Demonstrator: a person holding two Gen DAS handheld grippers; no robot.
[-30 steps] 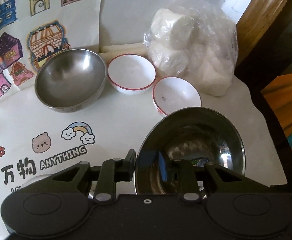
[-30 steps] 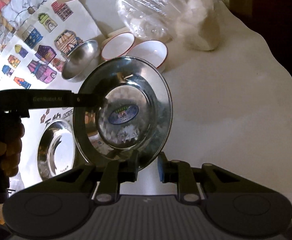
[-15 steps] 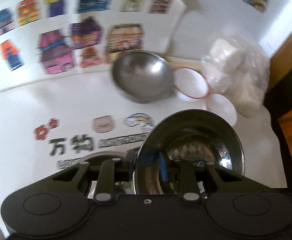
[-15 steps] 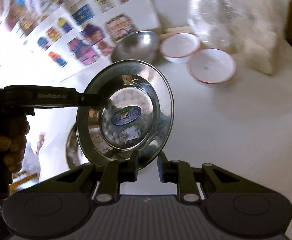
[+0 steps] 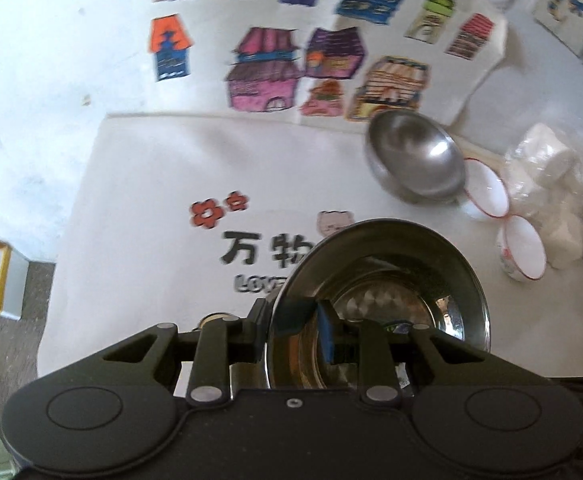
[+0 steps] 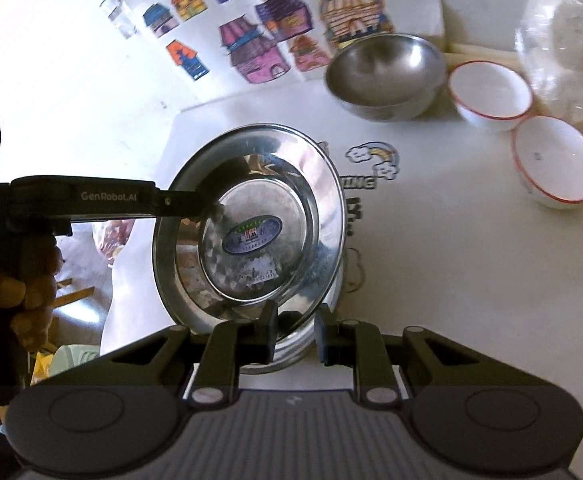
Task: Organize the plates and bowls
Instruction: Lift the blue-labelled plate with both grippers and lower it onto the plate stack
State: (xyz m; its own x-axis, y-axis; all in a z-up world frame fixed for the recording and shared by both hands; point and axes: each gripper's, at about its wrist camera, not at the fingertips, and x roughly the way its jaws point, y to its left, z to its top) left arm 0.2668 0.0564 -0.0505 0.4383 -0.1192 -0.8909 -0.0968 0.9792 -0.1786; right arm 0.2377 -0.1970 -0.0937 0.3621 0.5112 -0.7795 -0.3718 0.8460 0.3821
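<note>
Steel plate is off the desk, both sets of fingers clamped on its rim: left gripper, right gripper. Second plate below; steel bowl, two white bowls unstacked.

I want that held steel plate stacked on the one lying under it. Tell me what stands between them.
Nothing visible does. The steel plate, gripped at its rim by both the left hand-held gripper and the right hand-held gripper, hangs tilted over the second plate; only that plate's edge shows beneath it.
</note>
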